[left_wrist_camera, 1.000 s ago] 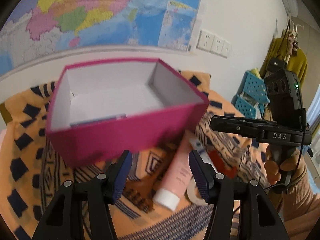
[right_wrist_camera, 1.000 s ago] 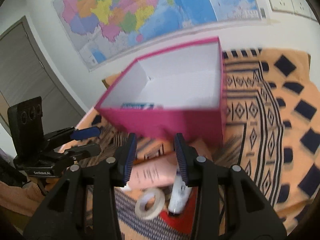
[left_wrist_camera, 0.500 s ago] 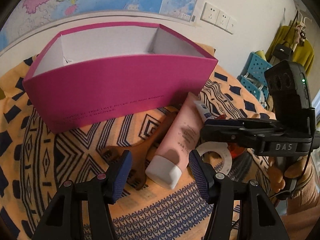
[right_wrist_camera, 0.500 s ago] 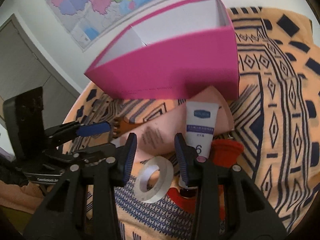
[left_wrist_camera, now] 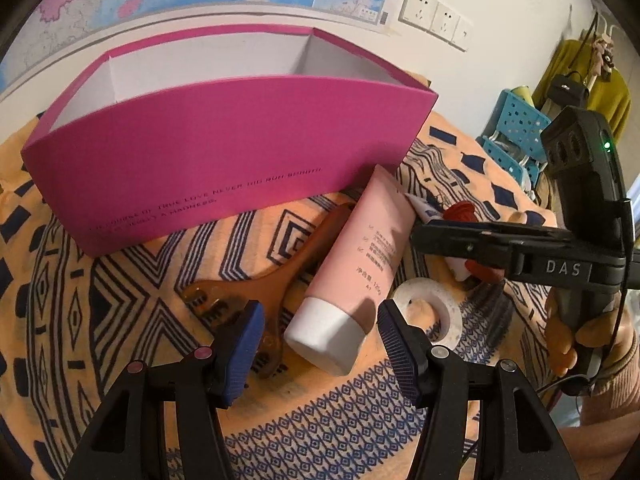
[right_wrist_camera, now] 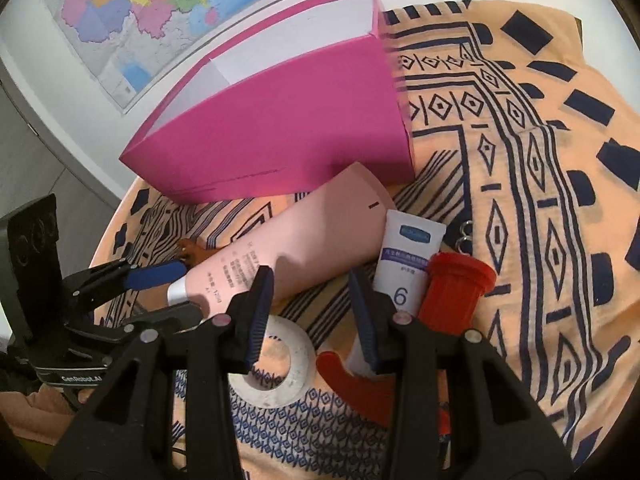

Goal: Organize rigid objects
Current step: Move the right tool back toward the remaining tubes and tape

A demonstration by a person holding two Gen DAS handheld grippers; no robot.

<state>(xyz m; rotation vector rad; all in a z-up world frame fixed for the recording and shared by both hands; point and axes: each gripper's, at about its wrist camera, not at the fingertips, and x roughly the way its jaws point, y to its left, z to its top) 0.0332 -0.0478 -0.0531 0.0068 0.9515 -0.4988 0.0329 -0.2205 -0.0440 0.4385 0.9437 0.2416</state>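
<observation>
The left gripper (left_wrist_camera: 320, 332) tilts steeply down, its jaws parted and empty astride the white cap of the pink tube (left_wrist_camera: 352, 268). The right gripper (right_wrist_camera: 310, 312) tilts down likewise, jaws apart with nothing gripped, above the tape ring (right_wrist_camera: 276, 364) just beside the tube's cap end. A brown comb (left_wrist_camera: 256, 292) lies along the tube's other side. A small white tube (right_wrist_camera: 408, 260) and a red piece (right_wrist_camera: 456, 288) sit against it. The magenta box (left_wrist_camera: 224, 152) stands open behind the tube on the patterned cloth (right_wrist_camera: 540, 200).
</observation>
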